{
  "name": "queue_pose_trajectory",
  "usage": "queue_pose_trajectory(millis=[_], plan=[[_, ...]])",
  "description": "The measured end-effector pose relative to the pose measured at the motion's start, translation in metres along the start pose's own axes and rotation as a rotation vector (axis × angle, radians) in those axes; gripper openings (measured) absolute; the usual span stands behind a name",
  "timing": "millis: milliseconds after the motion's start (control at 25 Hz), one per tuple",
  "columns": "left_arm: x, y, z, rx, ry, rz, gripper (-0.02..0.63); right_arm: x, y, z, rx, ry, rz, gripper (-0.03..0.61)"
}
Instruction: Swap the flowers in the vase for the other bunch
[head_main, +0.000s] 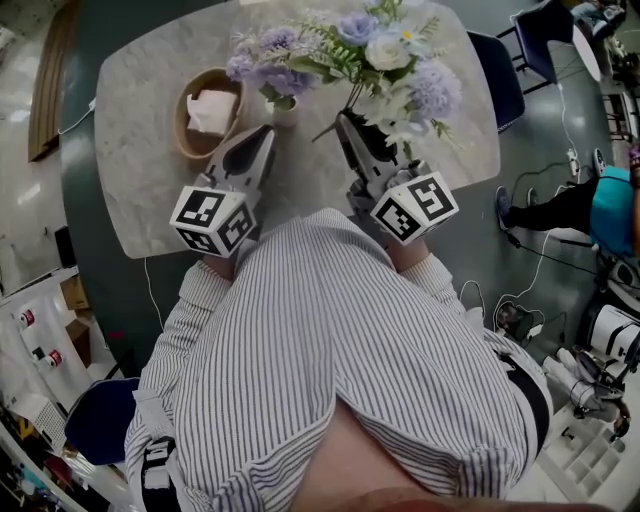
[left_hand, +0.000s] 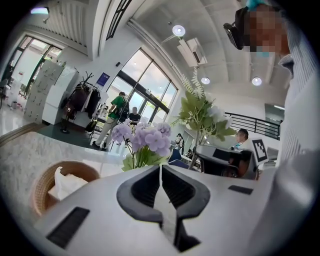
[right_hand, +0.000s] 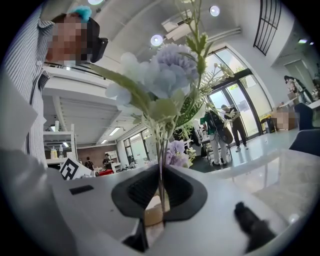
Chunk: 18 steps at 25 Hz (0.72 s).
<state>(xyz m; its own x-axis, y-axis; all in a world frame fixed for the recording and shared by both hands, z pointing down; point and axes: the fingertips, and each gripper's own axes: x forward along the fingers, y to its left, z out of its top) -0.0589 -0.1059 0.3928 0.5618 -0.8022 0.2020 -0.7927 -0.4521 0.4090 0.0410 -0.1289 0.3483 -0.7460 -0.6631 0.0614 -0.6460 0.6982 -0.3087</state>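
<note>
A small white vase (head_main: 286, 110) stands on the marble table (head_main: 150, 170) with a bunch of purple flowers (head_main: 268, 62) in it. The purple flowers (left_hand: 145, 139) rise just ahead of my left gripper (left_hand: 160, 167), which is shut and holds nothing. In the head view the left gripper (head_main: 267, 133) points at the vase from the near side. My right gripper (head_main: 346, 121) is shut on the thin stems (right_hand: 161, 165) of a second bunch (head_main: 398, 62), pale blue and white blooms with green leaves, held upright to the right of the vase. That second bunch (right_hand: 161, 75) fills the right gripper view.
A wicker basket (head_main: 187, 125) with white tissue sits on the table left of the vase, and the basket (left_hand: 37, 187) also shows low on the left in the left gripper view. A dark chair (head_main: 498, 75) stands past the table's right edge. People stand in the background.
</note>
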Motion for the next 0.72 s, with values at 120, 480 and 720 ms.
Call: queue_pose_trajectory(millis=[120,480,720], plan=[[-0.0002,0.0005,0.0005,0.000,-0.001,0.002,0.025,-0.0007,0.0007,0.0002,-0.002,-0.002,0.003,0.038],[0.0009,-0.0020,-0.0017,-0.004,0.006,-0.008,0.025,-0.0026,0.0045,-0.0019,-0.003,0.001,0.019,0.038],[0.0009,-0.0018,-0.0015,-0.008,0.006,-0.012,0.025,-0.0024,0.0039,-0.0020,0.003,0.000,0.020,0.038]])
